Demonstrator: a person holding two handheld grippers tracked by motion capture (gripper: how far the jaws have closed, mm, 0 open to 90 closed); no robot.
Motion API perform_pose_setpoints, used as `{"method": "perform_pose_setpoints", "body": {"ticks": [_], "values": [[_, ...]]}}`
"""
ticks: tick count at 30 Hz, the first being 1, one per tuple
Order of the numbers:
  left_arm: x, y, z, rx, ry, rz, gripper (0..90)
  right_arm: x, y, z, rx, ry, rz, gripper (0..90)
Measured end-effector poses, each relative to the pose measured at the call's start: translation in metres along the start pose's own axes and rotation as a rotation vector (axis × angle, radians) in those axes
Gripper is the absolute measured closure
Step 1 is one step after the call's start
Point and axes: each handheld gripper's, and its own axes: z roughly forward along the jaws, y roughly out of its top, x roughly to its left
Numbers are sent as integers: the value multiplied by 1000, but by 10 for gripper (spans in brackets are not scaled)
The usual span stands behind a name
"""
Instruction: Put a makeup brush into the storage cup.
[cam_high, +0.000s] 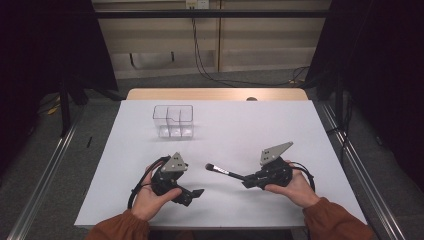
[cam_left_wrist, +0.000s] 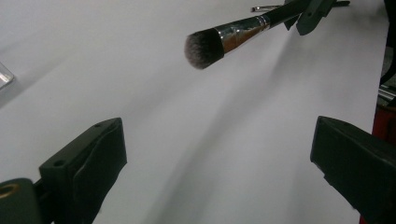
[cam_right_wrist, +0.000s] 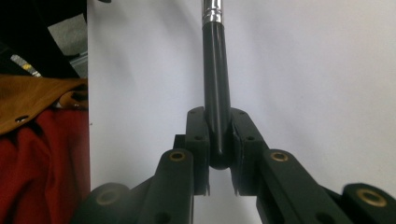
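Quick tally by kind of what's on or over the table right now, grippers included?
Makeup brush: 1, clamped in the right gripper
Clear divided organizer: 1
Grippers: 2, counting the left gripper with jaws apart
Total: 4

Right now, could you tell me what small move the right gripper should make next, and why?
Probably carry the makeup brush toward the clear organizer. The right gripper already clamps its handle end, bristles off the table, and the organizer stands beyond the left gripper, whose jaws are open.
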Motion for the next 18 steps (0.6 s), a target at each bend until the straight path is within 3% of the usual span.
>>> {"method": "perform_pose_setpoints", "body": {"ticks": [13,18], "values": [[0,-2,1,-22,15,-19,36,6,-2,-3,-150,-41,-6,798],[0,-2,1,-34,17,-25,36,10,-2,-6,-189,-84,-13,799]]}}
